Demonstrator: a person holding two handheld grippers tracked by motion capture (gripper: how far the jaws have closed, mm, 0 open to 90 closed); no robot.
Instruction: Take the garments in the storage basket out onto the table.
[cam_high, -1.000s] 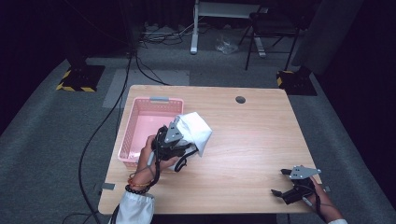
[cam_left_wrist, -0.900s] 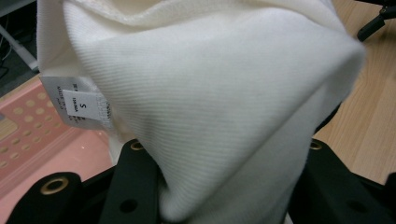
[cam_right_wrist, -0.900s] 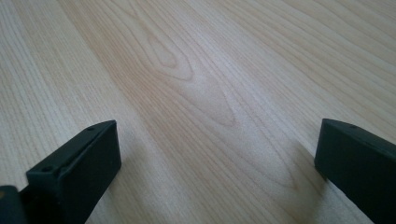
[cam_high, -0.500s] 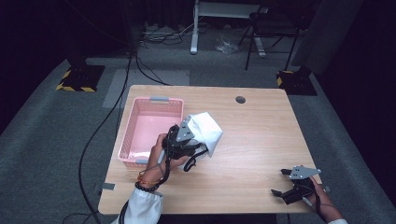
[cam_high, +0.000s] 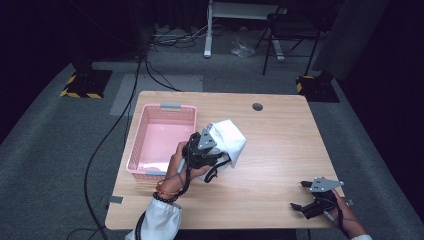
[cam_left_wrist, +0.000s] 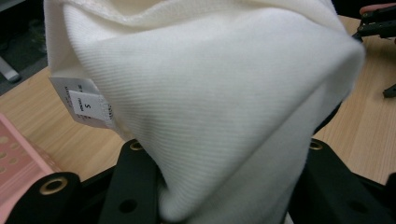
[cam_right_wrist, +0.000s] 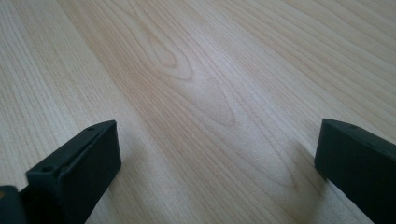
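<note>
White garment lifted beside the pink basket
Left gripper clenches the white garment; right gripper rests spread wide on the table

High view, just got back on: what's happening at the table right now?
The person's left tongs are shut on a white cloth, held up above the table just right of the pink basket. In the left gripper view the cloth bulges between the jaws, with a size tag marked S showing. The right tongs sit open and idle at the table's near right corner, with bare wood between the jaws.
</note>
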